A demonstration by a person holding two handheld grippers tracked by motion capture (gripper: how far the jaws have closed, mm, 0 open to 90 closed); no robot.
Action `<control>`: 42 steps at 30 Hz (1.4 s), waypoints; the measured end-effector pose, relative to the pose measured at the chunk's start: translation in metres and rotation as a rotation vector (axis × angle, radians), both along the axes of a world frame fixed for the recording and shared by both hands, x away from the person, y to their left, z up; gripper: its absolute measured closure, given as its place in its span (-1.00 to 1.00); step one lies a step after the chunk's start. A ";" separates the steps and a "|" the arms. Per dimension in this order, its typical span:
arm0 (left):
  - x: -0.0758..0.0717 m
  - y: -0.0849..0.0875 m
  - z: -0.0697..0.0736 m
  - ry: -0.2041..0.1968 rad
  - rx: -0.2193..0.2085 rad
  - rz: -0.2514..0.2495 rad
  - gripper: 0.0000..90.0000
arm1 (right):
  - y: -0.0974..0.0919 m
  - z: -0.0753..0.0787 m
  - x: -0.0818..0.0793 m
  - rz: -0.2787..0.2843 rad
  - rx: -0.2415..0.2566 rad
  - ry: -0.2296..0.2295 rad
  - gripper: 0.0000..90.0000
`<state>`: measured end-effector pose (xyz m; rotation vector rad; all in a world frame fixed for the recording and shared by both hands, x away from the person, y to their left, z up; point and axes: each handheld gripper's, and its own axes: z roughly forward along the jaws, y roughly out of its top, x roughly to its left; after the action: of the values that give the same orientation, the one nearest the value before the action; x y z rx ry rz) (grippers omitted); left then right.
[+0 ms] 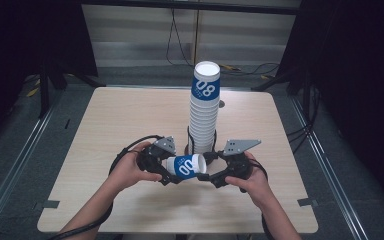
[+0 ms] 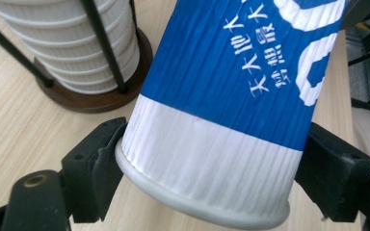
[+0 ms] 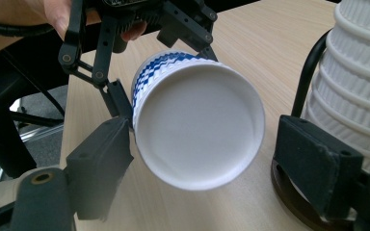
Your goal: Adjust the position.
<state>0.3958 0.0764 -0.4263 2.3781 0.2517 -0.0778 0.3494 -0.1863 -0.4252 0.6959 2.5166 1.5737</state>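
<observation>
High view, with both gripper views, of one cup handled beside the stack. Shows a single blue-and-white paper cup point(image 1: 186, 166) lying level just above the table point(image 1: 130, 115), between left gripper point(image 1: 172, 170) and right gripper point(image 1: 211, 167), directly in front of the tall stack of upturned cups point(image 1: 203, 112).

Left gripper view: pads point(image 2: 101, 159) pinching the cup at its rolled-rim end, one on each side, pressed against the ribbed wall.

Right gripper view: closed base of the cup facing the camera, fingers point(image 3: 313, 159) spread to either side of it. Far one clearly off the wall. Near one just beside the edge or barely touching; cannot tell which.

Judged progress: one cup apart from the stack and carried by the left gripper alone, with no right-hand grip engaged. Probably left to do: setting this cup where it belongs, then handling the many cups standing in the rod holder point(image 2: 101, 98).
</observation>
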 end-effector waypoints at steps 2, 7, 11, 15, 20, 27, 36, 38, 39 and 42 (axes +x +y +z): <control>0.001 0.001 0.002 -0.009 0.027 -0.005 -0.60 | 0.000 -0.001 0.000 0.003 -0.005 0.000 -0.57; 0.001 0.001 0.006 -0.017 0.067 -0.009 -0.60 | 0.002 -0.001 0.000 0.010 -0.015 0.000 -0.57; 0.001 0.000 0.011 -0.036 0.123 -0.017 -0.60 | 0.002 -0.002 -0.001 0.014 -0.027 -0.004 -0.57; 0.002 -0.002 0.013 -0.048 0.155 -0.029 -0.60 | 0.003 -0.002 -0.001 0.018 -0.043 -0.008 -0.57; 0.002 -0.005 0.014 -0.067 0.215 -0.043 -0.60 | 0.004 -0.003 -0.001 0.023 -0.061 -0.012 -0.57; 0.002 -0.007 0.015 -0.078 0.238 -0.060 -0.60 | 0.005 -0.003 -0.001 0.029 -0.096 -0.017 -0.58; 0.001 -0.010 0.017 -0.089 0.279 -0.065 -0.60 | 0.006 -0.005 -0.001 0.032 -0.127 -0.009 -0.58; -0.001 -0.011 0.015 -0.084 0.278 -0.048 -0.60 | 0.006 -0.005 -0.002 0.034 -0.148 -0.005 -0.58; -0.001 -0.011 0.015 -0.084 0.278 -0.048 -0.60 | 0.006 -0.005 -0.002 0.039 -0.154 -0.002 -0.59; -0.001 -0.011 0.015 -0.079 0.293 -0.056 -0.60 | 0.007 -0.006 -0.002 0.043 -0.163 0.009 -0.59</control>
<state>0.3947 0.0654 -0.4111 2.6729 0.1680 0.0296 0.3476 -0.1793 -0.4308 0.6335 2.6454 1.3605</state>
